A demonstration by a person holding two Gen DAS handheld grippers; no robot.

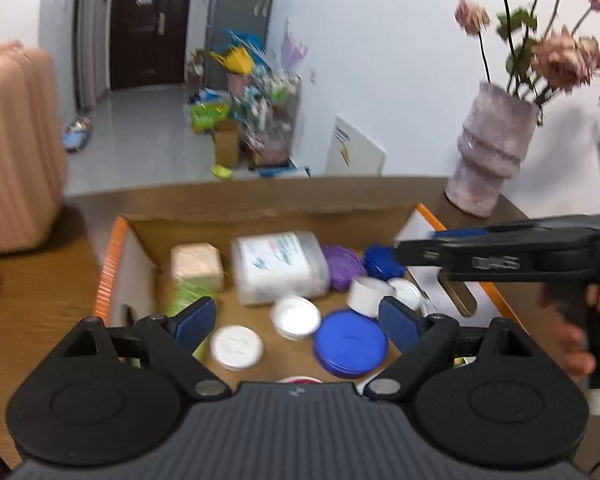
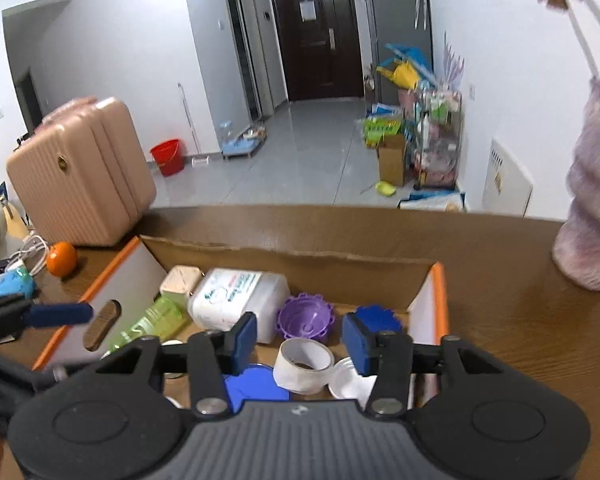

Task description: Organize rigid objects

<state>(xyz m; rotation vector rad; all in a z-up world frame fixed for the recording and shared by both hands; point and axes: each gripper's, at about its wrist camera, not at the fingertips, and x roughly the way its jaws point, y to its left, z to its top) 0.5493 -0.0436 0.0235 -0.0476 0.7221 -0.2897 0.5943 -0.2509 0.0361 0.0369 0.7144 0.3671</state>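
An open cardboard box (image 1: 260, 216) (image 2: 284, 252) with orange-edged flaps stands on the wooden table. In it lie a clear plastic tub (image 1: 278, 268) (image 2: 236, 300), a beige square box (image 1: 196, 264), a green bottle (image 2: 148, 324), a purple lid (image 2: 306, 318), a dark blue lid (image 2: 376, 316), a white tape roll (image 2: 304, 364), white lids (image 1: 294, 318) and a big blue lid (image 1: 350, 342). My left gripper (image 1: 296, 322) hangs open over the lids, holding nothing. My right gripper (image 2: 300, 342) is open above the tape roll, pads clear of it. In the left wrist view, the right gripper (image 1: 420, 252) reaches in from the right.
A pink vase (image 1: 492, 148) with flowers stands at the table's far right corner, and a pink suitcase (image 2: 80, 172) stands at the far left. An orange (image 2: 61, 258), a blue item and white cables lie left of the box. A hand (image 1: 580, 344) grips the right tool.
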